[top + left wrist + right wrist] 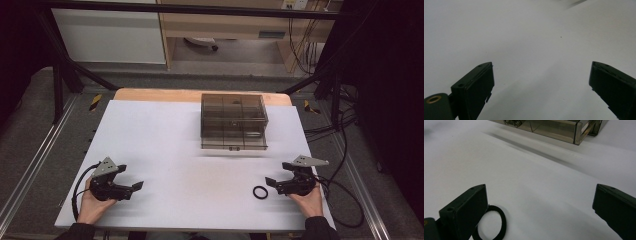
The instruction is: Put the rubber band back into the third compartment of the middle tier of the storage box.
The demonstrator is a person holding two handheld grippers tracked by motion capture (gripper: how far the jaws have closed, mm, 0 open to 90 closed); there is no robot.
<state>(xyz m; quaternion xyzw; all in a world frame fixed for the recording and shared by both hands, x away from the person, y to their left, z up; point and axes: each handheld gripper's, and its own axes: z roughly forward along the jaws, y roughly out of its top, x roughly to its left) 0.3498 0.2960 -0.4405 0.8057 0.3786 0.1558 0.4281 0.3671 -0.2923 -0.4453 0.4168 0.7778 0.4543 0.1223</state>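
A small black ring lies flat on the white table near the front right. In the right gripper view the black ring sits just beside the left jaw, partly hidden behind it. My right gripper rests on the table right of the ring, open, nothing between its jaws. My left gripper rests at the front left, open and empty; its view looks across bare white surface between the wide-apart jaws. A smoky clear compartment box with its lid closed stands at the back centre.
The white table sheet covers a wooden top. The box's front corner and latch appear at the top of the right gripper view. Black cables trail off the table's right side. A dark frame and floor surround the table.
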